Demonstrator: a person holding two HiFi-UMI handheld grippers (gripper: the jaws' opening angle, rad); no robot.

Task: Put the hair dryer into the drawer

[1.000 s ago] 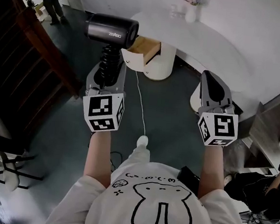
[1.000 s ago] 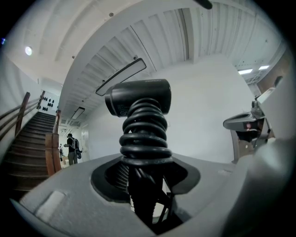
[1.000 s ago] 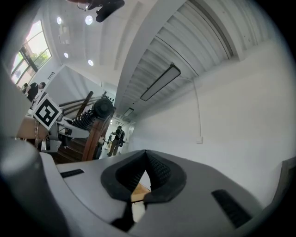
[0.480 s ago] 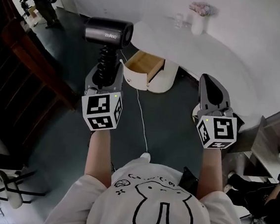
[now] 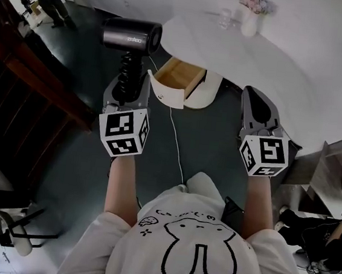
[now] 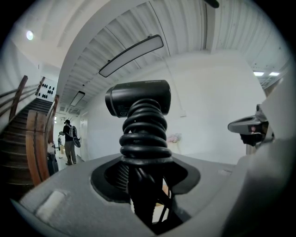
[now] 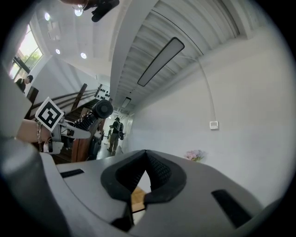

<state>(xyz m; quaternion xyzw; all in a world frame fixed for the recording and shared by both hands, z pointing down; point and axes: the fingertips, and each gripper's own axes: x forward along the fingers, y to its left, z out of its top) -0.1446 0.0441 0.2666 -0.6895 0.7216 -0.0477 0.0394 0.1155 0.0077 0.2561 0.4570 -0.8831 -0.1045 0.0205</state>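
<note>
- Dark floor [image 5: 206,149] in the head view, white table [image 5: 288,66] ahead, with the open drawer [image 5: 176,78] sticking out under its near edge. Hair dryer [image 5: 132,35] stands upright in the left gripper [image 5: 126,86], and the drawer is just ahead and a bit right of it.
- Left gripper view: jaws clamped on the dryer's handle [image 6: 144,134], body crosswise up top.
- Right gripper view: right gripper [image 7: 145,157] is pinched closed with nothing in it. It's farther from the drawer, I'd say.

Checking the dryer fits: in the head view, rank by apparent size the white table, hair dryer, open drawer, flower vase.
1. white table
2. hair dryer and open drawer look alike; dryer is nearer the camera, so unranked
3. flower vase
</note>
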